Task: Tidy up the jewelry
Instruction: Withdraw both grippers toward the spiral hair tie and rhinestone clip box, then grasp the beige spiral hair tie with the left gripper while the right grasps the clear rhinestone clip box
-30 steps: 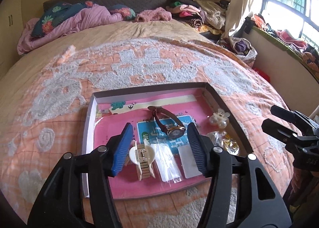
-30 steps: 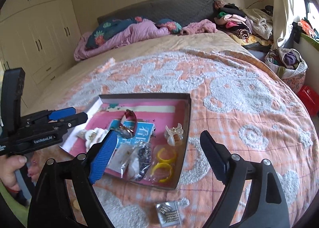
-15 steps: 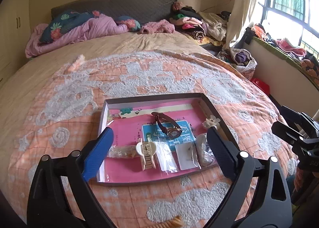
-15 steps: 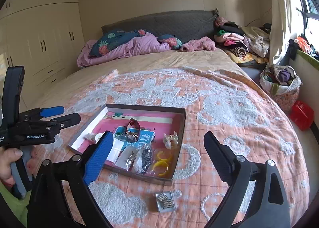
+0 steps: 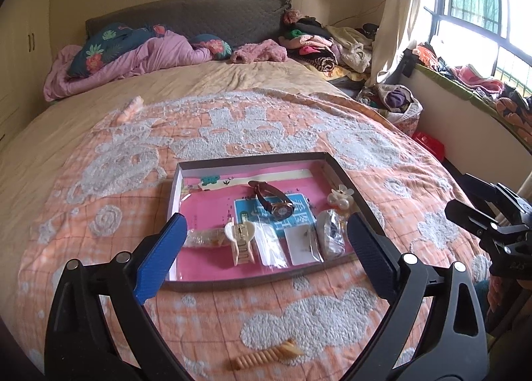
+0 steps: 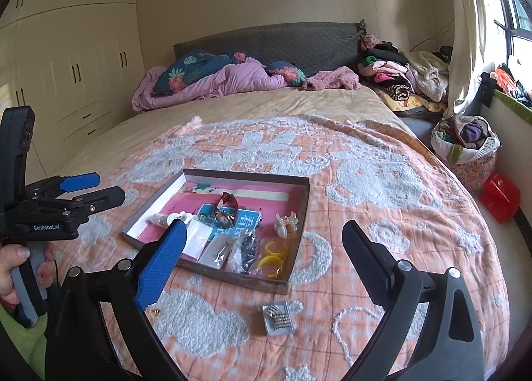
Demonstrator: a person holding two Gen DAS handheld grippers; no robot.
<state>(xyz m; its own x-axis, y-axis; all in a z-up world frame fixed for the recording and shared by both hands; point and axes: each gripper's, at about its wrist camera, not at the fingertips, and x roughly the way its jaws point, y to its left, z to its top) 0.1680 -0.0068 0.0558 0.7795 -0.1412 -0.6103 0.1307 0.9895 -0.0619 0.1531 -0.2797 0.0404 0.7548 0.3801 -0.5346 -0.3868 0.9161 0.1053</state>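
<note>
Jewelry tray point(image 5: 252, 159) on the bed point(image 5: 232, 121), both claws spread wide and holding nothing.

Left wrist view: left claw point(image 5: 266, 249) hangs wide open above the tray's near edge. Inside lie a watch point(image 5: 276, 203) on a blue card, a cream clip point(image 5: 241, 241) near the front, clear bags point(image 5: 271, 244) beside it, and a flower clip point(image 5: 340, 198) by the right wall. A tan comb point(image 5: 266, 357) lies on the blanket, apart from the tray. The right claw point(image 5: 465, 194) shows at the right edge. Right wrist view: right claw point(image 6: 262, 248), jaws far apart and empty, sits over the tray's point(image 6: 246, 176) near right corner. Yellow rings point(image 6: 272, 254) lie in that corner, and the watch point(image 6: 226, 211) sits mid-tray. A small packet point(image 6: 277, 317) lies on the blanket, just outside the tray. The left claw point(image 6: 96, 188), seen side-on, is parted.
</note>
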